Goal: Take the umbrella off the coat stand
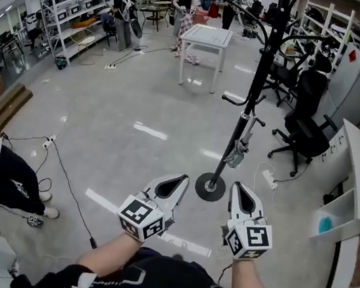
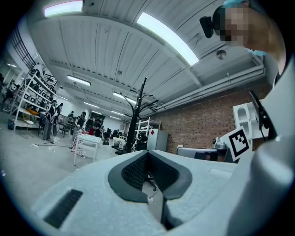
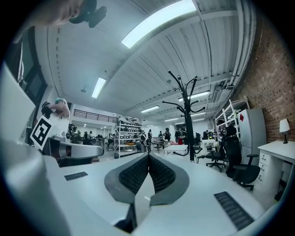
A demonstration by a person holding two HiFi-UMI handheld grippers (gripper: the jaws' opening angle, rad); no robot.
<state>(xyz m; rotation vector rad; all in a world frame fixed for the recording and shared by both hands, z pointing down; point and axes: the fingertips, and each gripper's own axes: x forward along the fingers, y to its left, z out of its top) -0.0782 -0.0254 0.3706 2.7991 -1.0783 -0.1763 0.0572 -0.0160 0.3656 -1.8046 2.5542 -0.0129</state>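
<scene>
Head view.
- Stand (image 1: 261, 65): black pole on a round base, right of centre on the grey floor (image 1: 139, 101).
- Umbrella (image 1: 237, 152): folded, grey, hangs low against the stand's pole, just above the base.
- Left gripper (image 1: 173, 184) and right gripper (image 1: 242, 196): side by side short of the stand's base, one to each side of it, both apart from the umbrella.
- Chairs (image 1: 305, 124): black, right of the stand.
- Power strip (image 1: 269, 179) with its cable: on the floor between the stand and a white desk (image 1: 353, 191).
- Table (image 1: 207, 37): white, beyond the stand to its left.
- Shelves (image 1: 73, 5) and people: far left of the stand and behind it.
- Bare floor lies between the grippers and the stand.

Left gripper view.
- Jaws closed, nothing between them.
- Stand ahead, left of the jaw line; brick wall (image 2: 203, 124) right of it.

Right gripper view.
- Jaws closed, empty.
- Stand ahead, right of the jaw line; the umbrella cannot be made out here.
</scene>
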